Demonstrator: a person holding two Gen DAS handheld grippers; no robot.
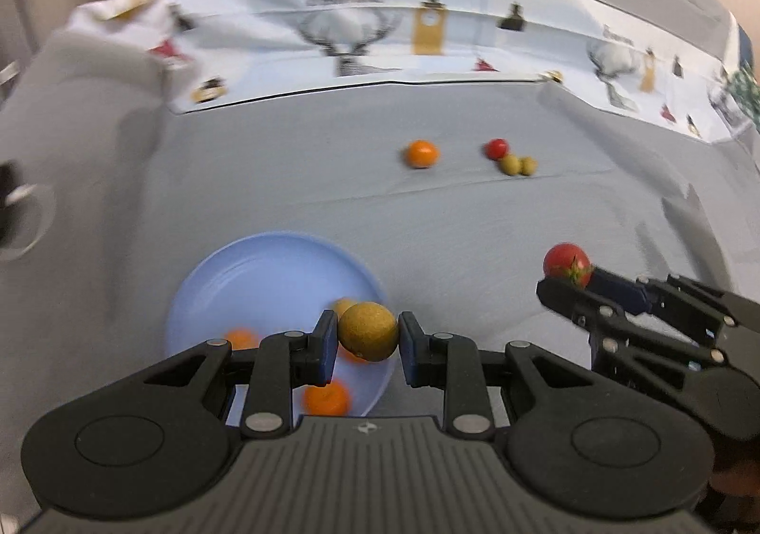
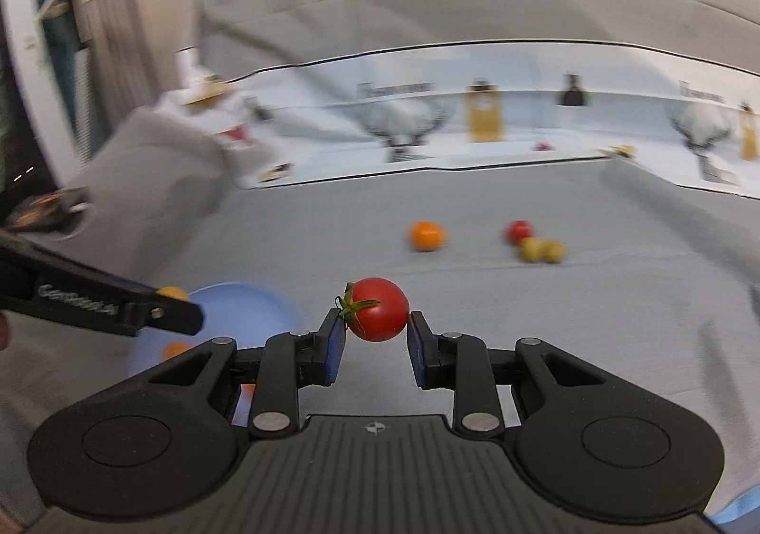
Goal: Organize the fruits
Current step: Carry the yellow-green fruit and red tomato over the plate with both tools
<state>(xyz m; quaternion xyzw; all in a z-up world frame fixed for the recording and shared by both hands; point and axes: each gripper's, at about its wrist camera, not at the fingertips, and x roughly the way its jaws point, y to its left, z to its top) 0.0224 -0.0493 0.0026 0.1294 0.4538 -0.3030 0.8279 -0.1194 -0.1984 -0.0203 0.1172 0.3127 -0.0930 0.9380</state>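
The left gripper (image 1: 368, 339) pinches a round yellow-brown fruit (image 1: 368, 331) above the pale blue plate (image 1: 228, 282), low in its frame. The right gripper (image 2: 375, 332) clamps a red cherry tomato (image 2: 378, 309) at frame centre, green stem pointing left.

Grey cloth (image 1: 294, 182) covers the surface ahead of the tool. Beyond it, a white printed sheet (image 1: 380, 35) with stag and bottle motifs spans the far edge.

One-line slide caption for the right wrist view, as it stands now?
Right gripper shut on a red tomato above the grey cloth, blue plate at left.
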